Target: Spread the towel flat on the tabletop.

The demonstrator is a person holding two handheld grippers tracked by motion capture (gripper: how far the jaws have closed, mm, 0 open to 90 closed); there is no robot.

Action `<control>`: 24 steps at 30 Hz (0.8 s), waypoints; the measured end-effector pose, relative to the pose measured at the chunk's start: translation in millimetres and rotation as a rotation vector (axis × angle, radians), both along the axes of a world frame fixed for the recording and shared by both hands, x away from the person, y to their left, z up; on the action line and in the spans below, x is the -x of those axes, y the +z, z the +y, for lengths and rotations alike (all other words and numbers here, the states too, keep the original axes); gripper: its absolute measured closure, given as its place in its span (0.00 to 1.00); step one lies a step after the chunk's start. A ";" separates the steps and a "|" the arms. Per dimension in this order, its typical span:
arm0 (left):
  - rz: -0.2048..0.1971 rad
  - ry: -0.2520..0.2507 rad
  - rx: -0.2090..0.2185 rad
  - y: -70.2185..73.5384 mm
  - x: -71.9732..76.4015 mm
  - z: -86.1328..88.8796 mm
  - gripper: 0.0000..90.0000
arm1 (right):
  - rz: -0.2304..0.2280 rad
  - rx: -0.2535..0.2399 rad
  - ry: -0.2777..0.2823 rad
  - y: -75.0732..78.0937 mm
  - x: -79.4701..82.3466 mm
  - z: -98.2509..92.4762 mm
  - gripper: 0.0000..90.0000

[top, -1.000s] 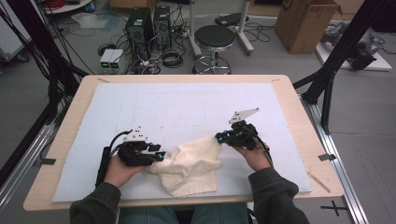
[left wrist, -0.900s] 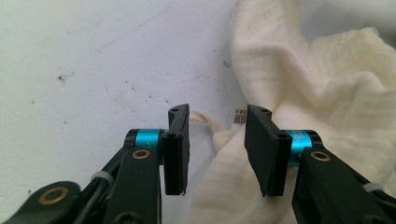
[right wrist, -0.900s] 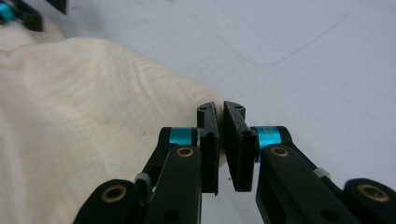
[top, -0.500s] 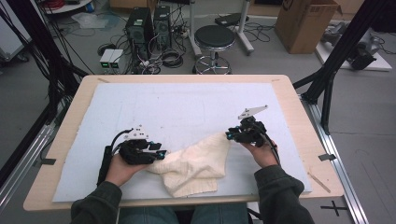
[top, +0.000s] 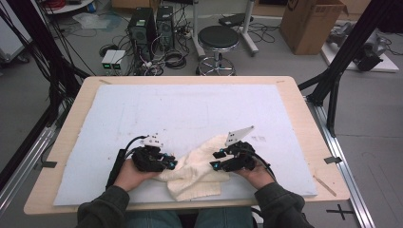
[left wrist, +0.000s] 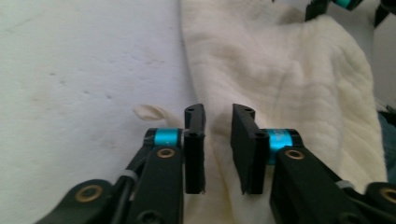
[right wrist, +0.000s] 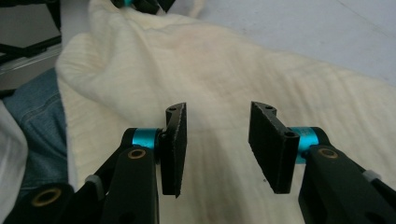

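A cream cloth lies crumpled on the white foam mat near the front edge, between both hands. My left gripper sits at the cloth's left edge. In the left gripper view its jaws stand a narrow gap apart over the cloth, gripping nothing. My right gripper hovers at the cloth's right side. Its jaws are wide open just above the cloth. One cloth corner points away toward the mat's middle.
The mat covers a wooden table, with wide bare mat beyond the cloth. The person's jeans lie just past the cloth's near edge. A stool, computers and a cardboard box stand on the floor behind.
The right gripper had the cloth's corner pulled out to the right; it has let go and drawn back toward the person, over the cloth. The left gripper has stayed put.
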State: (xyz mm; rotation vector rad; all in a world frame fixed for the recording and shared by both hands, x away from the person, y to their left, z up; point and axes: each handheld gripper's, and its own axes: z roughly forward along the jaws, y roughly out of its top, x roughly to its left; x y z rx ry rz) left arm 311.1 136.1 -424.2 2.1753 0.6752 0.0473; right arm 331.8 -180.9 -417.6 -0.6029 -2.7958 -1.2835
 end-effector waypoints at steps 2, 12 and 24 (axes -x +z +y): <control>-0.015 -0.036 0.002 2.3 7.2 -6.1 0.92 | -0.014 0.000 0.003 2.7 3.8 3.7 0.63; 0.005 -0.158 -0.003 -2.5 32.7 -28.7 0.96 | -0.007 0.054 0.094 -5.0 14.3 26.0 0.59; -0.011 -0.006 0.085 13.1 8.7 -0.1 0.80 | 0.025 0.103 0.139 -15.4 23.5 22.7 0.97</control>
